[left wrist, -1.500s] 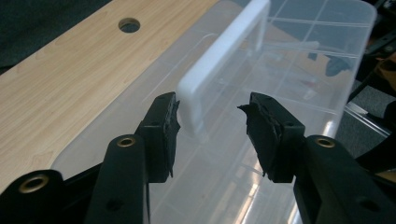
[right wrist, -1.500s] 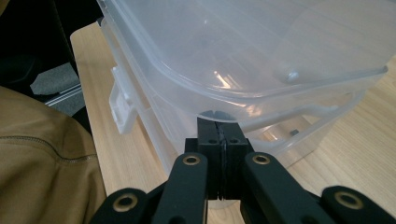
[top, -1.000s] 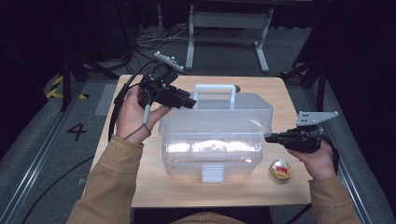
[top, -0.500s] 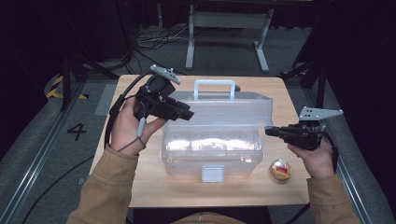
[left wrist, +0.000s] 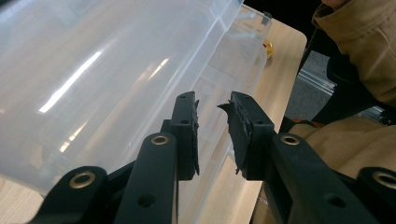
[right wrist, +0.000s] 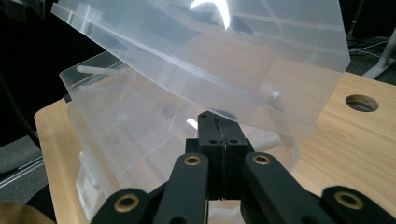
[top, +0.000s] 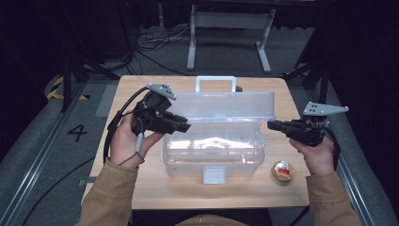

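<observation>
Meanwhile, the left tool [left wrist: 212, 135], partly spread, has just been closing on nothing beside the clear box [top: 214, 141]; right tool [right wrist: 218, 140] pressed together.

Clear plastic box [top: 214, 150] mid-table, its handled lid [top: 226, 106] raised open, tilted back

High view: above person's side, facing forward-down over light wooden bench [top: 141, 188]. Both tongs views: very close, low, looking along black jaws. All share clear plastic lidded box [top: 214, 146].
</observation>
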`<state>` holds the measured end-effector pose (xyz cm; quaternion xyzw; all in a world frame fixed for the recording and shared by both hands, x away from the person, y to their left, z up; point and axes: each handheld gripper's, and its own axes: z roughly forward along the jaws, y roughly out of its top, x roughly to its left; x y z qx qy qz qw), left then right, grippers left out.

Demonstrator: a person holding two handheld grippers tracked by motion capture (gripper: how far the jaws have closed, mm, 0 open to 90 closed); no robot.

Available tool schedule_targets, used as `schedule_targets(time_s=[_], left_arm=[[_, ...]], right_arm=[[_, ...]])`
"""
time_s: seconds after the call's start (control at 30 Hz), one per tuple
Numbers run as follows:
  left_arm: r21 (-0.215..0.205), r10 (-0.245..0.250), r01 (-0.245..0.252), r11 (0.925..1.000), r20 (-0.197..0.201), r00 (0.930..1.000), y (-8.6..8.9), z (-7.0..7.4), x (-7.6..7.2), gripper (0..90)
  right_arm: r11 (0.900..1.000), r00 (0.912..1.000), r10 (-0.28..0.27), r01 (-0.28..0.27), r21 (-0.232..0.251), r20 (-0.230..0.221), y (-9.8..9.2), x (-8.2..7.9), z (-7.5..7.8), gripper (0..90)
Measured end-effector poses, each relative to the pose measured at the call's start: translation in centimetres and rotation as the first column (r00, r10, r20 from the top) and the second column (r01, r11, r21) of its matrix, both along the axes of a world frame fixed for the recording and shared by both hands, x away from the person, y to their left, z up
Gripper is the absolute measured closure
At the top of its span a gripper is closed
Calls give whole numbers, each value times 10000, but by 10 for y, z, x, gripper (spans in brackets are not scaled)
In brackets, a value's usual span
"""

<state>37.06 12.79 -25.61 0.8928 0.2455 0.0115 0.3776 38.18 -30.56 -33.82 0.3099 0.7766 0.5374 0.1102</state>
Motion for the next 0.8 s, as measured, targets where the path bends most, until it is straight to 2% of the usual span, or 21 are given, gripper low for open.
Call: schedule_targets(time_s=[0.13,0.17,0.27,0.43,0.5,0.63,0.8], left_arm=[[-72,23,-22,10000,69,10000,3,-7,-1,745],[-224,74,-72,9997,71,9999,6,-12,-2,755],[-326,121,-118,9994,89,9999,9,-16,-3,771],[-469,411,-409,9981,28,9992,14,-31,-2,799],[-457,619,-612,9971,124,9980,16,-36,-2,807],[-365,1196,-1175,9924,612,9909,19,-43,-2,849],[-842,1635,-1569,9840,779,9835,25,-47,-1,887]], right_arm=[[10000,10000,-55,55,54,20,0,1,0,900],[9999,10000,-80,80,65,32,0,1,0,900],[9999,9999,-100,100,101,40,0,1,0,900],[9997,9998,-190,188,147,99,1,1,0,900],[9997,9998,-191,190,156,106,1,1,0,900],[9997,9998,-178,176,168,125,1,1,0,900],[9998,9997,-169,166,143,167,1,0,0,900]])
